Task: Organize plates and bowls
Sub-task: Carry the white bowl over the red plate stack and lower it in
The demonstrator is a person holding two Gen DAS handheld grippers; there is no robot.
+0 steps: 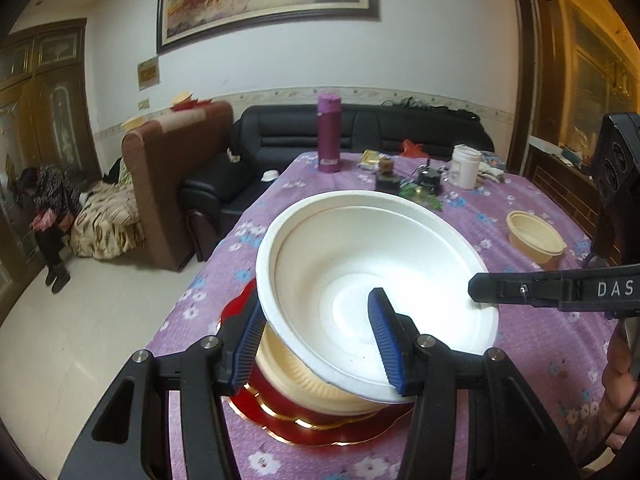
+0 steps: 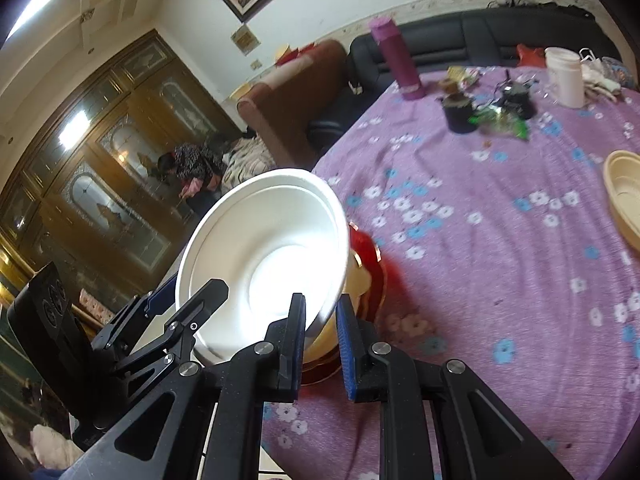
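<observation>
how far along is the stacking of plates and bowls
Done: a cream bowl sits on the red plate. In hand: the white bowl, tilted over that stack, gripped by the left tongs, with the right tongs astride its rim; whether they pinch it is unclear. Left: seat it, then probably fetch the second cream bowl, standing alone further along the table.

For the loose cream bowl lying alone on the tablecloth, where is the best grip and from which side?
Grip the cream bowl by its rim, one finger inside the wall and one outside, probably coming from above on the near side. It sits upright with its mouth open, nothing beside it, and its thin lip suits a narrow pinch.
</observation>
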